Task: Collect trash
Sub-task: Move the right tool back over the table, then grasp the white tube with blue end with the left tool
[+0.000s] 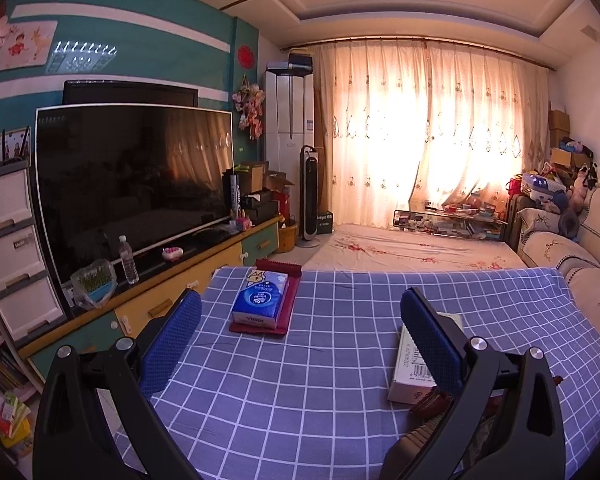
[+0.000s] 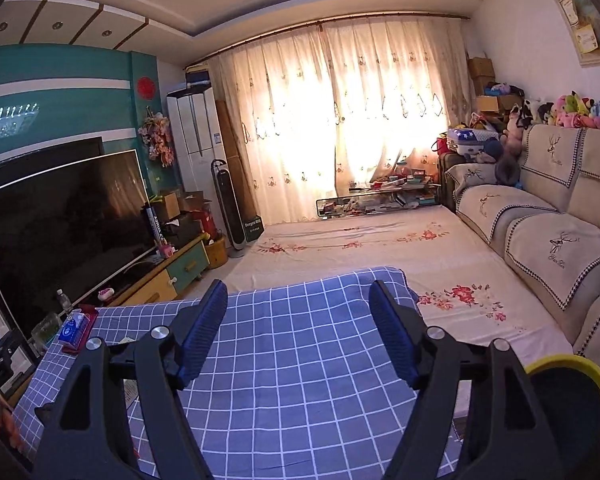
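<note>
Over a table under a blue checked cloth (image 1: 320, 380) we see the left gripper (image 1: 300, 320) with its blue-padded jaws spread wide and nothing between them. On the cloth ahead lies a blue tissue pack (image 1: 260, 300), resting on a dark red mat (image 1: 288, 312) near the table's far left edge. Just beside the left gripper's right finger (image 1: 432, 340) lies a white carton (image 1: 410, 376) with a barcode label, flat on the cloth and partly hidden by that finger; whether finger and carton touch, we cannot tell. Next to the carton's near end sits something small, dark and reddish (image 1: 430, 404), too hidden to identify.

In the right wrist view the right gripper (image 2: 300, 328) also stands with its jaws apart, only bare checked cloth showing between them. The tissue pack appears far left in this view, on its red mat at the table corner. At the lower right edge we see a yellow-rimmed round container (image 2: 572, 364), dark inside, standing off the table's right side, contents not visible.

Beyond the table: a large TV (image 1: 132, 184) on a low cabinet to the left with a clear bottle (image 1: 128, 260) in front of it, a floral sheet (image 2: 360, 248), a covered sofa (image 2: 540, 232) on the right, and bright curtains (image 1: 428, 136).
</note>
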The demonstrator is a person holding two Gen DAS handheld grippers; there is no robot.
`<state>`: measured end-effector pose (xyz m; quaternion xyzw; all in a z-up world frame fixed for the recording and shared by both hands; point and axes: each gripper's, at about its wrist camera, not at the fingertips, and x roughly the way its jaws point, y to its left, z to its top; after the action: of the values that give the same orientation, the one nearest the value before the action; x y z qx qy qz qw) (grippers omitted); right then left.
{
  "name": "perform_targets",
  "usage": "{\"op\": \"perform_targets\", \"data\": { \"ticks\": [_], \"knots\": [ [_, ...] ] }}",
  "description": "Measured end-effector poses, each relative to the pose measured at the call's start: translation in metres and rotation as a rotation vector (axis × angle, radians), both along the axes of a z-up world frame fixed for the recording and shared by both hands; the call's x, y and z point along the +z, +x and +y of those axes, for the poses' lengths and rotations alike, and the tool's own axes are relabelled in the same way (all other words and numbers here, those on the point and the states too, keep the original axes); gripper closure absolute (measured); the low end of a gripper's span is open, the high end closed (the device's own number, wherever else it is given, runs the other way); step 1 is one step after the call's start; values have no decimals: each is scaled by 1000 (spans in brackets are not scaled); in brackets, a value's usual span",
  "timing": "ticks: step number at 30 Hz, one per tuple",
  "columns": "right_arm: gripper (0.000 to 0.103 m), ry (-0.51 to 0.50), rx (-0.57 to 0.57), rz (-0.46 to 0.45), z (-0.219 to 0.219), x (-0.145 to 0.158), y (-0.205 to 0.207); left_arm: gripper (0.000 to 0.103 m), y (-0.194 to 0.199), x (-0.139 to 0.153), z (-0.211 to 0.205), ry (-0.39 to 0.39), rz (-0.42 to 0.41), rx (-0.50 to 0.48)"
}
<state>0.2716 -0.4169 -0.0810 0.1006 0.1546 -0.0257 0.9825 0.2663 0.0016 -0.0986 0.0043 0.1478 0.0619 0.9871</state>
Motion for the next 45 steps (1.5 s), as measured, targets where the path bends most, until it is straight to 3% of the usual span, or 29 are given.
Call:
{"op": "perform_targets", "data": {
  "ticks": [5, 11, 15, 20, 22, 26, 32, 40, 45],
  "knots": [
    [33, -6, -6, -7, -3, -1, -2, 5, -19, 15, -24, 1, 47, -68],
    [27, -4, -11, -28, -10, 5, -9, 5, -65, 9, -78, -19, 279, -274],
    [27, 9, -2, -26, -11, 5, -10, 6, -94, -12, -121, 44, 436, -396],
    [27, 22, 3, -21, -14, 5, -9, 17, -104, -34, -146, 50, 565, -437],
    [27, 30, 4, -20, -15, 4, -9, 26, -103, -46, -151, 68, 612, -435],
    [27, 44, 1, -5, -19, 2, -6, 43, -92, -70, -156, 28, 734, -470],
    [27, 59, 9, -5, -16, 3, -8, 55, -85, -79, -156, 32, 755, -427],
    [27, 69, 11, -5, -17, 4, -9, 81, -80, -77, -154, 53, 748, -407],
    [27, 65, 5, -1, -16, 6, -8, 82, -84, -74, -157, 53, 743, -436]
  ]
}}
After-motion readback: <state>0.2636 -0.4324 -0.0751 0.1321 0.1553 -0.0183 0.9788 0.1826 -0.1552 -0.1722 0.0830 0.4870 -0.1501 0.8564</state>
